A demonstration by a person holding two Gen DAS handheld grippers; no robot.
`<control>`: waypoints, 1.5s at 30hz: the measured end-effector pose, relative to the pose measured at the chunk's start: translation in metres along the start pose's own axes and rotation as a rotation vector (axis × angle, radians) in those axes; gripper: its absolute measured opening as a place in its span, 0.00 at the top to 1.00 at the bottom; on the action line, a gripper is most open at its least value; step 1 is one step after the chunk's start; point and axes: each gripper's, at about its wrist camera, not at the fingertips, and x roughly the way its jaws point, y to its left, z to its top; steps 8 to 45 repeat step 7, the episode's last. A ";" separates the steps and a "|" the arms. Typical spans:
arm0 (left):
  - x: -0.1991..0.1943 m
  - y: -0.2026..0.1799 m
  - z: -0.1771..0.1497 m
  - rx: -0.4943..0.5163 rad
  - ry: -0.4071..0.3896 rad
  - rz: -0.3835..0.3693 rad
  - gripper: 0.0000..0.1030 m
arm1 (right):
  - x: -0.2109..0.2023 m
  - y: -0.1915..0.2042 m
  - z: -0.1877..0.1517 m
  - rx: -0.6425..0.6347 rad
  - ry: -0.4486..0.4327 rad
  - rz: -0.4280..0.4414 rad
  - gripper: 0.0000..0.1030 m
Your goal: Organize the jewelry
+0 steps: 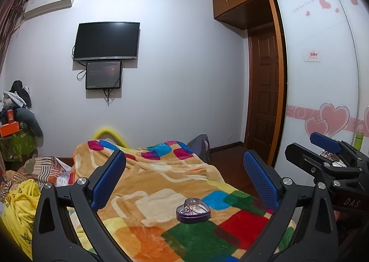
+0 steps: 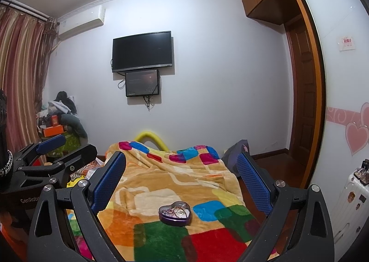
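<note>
Two grippers, left (image 1: 184,183) and right (image 2: 182,181), hang spread wide and empty above the heart-shaped tin (image 2: 175,213) of tangled jewelry (image 2: 176,210) on the bed's plush blanket (image 2: 161,183). I judge a careless pinch could tip the shallow tin on that soft footing, scattering fine chains into the pile.

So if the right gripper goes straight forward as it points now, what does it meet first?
Probably the blanket on the bed, just beyond the heart-shaped tin, which lies low between the open fingers. Depth is unclear.
</note>
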 end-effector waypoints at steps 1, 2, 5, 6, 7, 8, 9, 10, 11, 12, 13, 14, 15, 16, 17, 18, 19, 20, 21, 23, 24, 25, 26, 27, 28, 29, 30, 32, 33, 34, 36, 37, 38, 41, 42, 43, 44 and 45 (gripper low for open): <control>0.001 0.000 -0.001 0.001 0.001 0.003 0.00 | 0.001 0.000 0.000 0.001 0.002 -0.001 0.07; 0.002 0.000 -0.001 0.001 0.003 0.006 0.00 | 0.002 0.000 0.000 0.002 0.004 -0.001 0.07; 0.005 -0.001 -0.003 0.001 0.011 0.006 0.00 | 0.004 -0.001 -0.002 0.004 0.010 -0.001 0.07; 0.007 0.000 -0.003 0.001 0.013 0.006 0.00 | 0.005 -0.001 -0.002 0.005 0.014 -0.001 0.07; 0.008 0.000 -0.004 0.001 0.016 0.007 0.00 | 0.006 -0.001 -0.002 0.006 0.016 -0.001 0.07; 0.008 0.000 -0.004 0.001 0.016 0.007 0.00 | 0.006 -0.001 -0.002 0.006 0.016 -0.001 0.07; 0.008 0.000 -0.004 0.001 0.016 0.007 0.00 | 0.006 -0.001 -0.002 0.006 0.016 -0.001 0.07; 0.008 0.000 -0.004 0.001 0.016 0.007 0.00 | 0.006 -0.001 -0.002 0.006 0.016 -0.001 0.07; 0.008 0.000 -0.004 0.001 0.016 0.007 0.00 | 0.006 -0.001 -0.002 0.006 0.016 -0.001 0.07; 0.008 0.000 -0.004 0.001 0.016 0.007 0.00 | 0.006 -0.001 -0.002 0.006 0.016 -0.001 0.07; 0.008 0.000 -0.004 0.001 0.016 0.007 0.00 | 0.006 -0.001 -0.002 0.006 0.016 -0.001 0.07; 0.008 0.000 -0.004 0.001 0.016 0.007 0.00 | 0.006 -0.001 -0.002 0.006 0.016 -0.001 0.07; 0.008 0.000 -0.004 0.001 0.016 0.007 0.00 | 0.006 -0.001 -0.002 0.006 0.016 -0.001 0.07; 0.008 0.000 -0.004 0.001 0.016 0.007 0.00 | 0.006 -0.001 -0.002 0.006 0.016 -0.001 0.07; 0.008 0.000 -0.004 0.001 0.016 0.007 0.00 | 0.006 -0.001 -0.002 0.006 0.016 -0.001 0.07; 0.008 0.000 -0.004 0.001 0.016 0.007 0.00 | 0.006 -0.001 -0.002 0.006 0.016 -0.001 0.07; 0.008 0.000 -0.004 0.001 0.016 0.007 0.00 | 0.006 -0.001 -0.002 0.006 0.016 -0.001 0.07; 0.008 0.000 -0.004 0.001 0.016 0.007 0.00 | 0.006 -0.001 -0.002 0.006 0.016 -0.001 0.07; 0.008 0.000 -0.004 0.001 0.016 0.007 0.00 | 0.006 -0.001 -0.002 0.006 0.016 -0.001 0.07; 0.008 0.000 -0.004 0.001 0.016 0.007 0.00 | 0.006 -0.001 -0.002 0.006 0.016 -0.001 0.07; 0.008 0.000 -0.004 0.001 0.016 0.007 0.00 | 0.006 -0.001 -0.002 0.006 0.016 -0.001 0.07; 0.008 0.000 -0.004 0.001 0.016 0.007 0.00 | 0.006 -0.001 -0.002 0.006 0.016 -0.001 0.07; 0.008 0.000 -0.004 0.001 0.016 0.007 0.00 | 0.006 -0.001 -0.002 0.006 0.016 -0.001 0.07; 0.008 0.000 -0.004 0.001 0.016 0.007 0.00 | 0.006 -0.001 -0.002 0.006 0.016 -0.001 0.07; 0.008 0.000 -0.004 0.001 0.016 0.007 0.00 | 0.006 -0.001 -0.002 0.006 0.016 -0.001 0.07; 0.008 0.000 -0.004 0.001 0.016 0.007 0.00 | 0.006 -0.001 -0.002 0.006 0.016 -0.001 0.07; 0.008 0.000 -0.004 0.001 0.016 0.007 0.00 | 0.006 -0.001 -0.002 0.006 0.016 -0.001 0.07; 0.008 0.000 -0.004 0.001 0.016 0.007 0.00 | 0.006 -0.001 -0.002 0.006 0.016 -0.001 0.07; 0.008 0.000 -0.004 0.001 0.016 0.007 0.00 | 0.006 -0.001 -0.002 0.006 0.016 -0.001 0.07; 0.008 0.000 -0.004 0.001 0.016 0.007 0.00 | 0.006 -0.001 -0.002 0.006 0.016 -0.001 0.07; 0.008 0.000 -0.004 0.001 0.016 0.007 0.00 | 0.006 -0.001 -0.002 0.006 0.016 -0.001 0.07; 0.008 0.000 -0.004 0.001 0.016 0.007 0.00 | 0.006 -0.001 -0.002 0.006 0.016 -0.001 0.07; 0.008 0.000 -0.004 0.001 0.016 0.007 0.00 | 0.006 -0.001 -0.002 0.006 0.016 -0.001 0.07; 0.008 0.000 -0.004 0.001 0.016 0.007 0.00 | 0.006 -0.001 -0.002 0.006 0.016 -0.001 0.07; 0.008 0.000 -0.004 0.001 0.016 0.007 0.00 | 0.006 -0.001 -0.002 0.006 0.016 -0.001 0.07; 0.008 0.000 -0.004 0.001 0.016 0.007 0.00 | 0.006 -0.001 -0.002 0.006 0.016 -0.001 0.07; 0.008 0.000 -0.004 0.001 0.016 0.007 0.00 | 0.006 -0.001 -0.002 0.006 0.016 -0.001 0.07; 0.008 0.000 -0.004 0.001 0.016 0.007 0.00 | 0.006 -0.001 -0.002 0.006 0.016 -0.001 0.07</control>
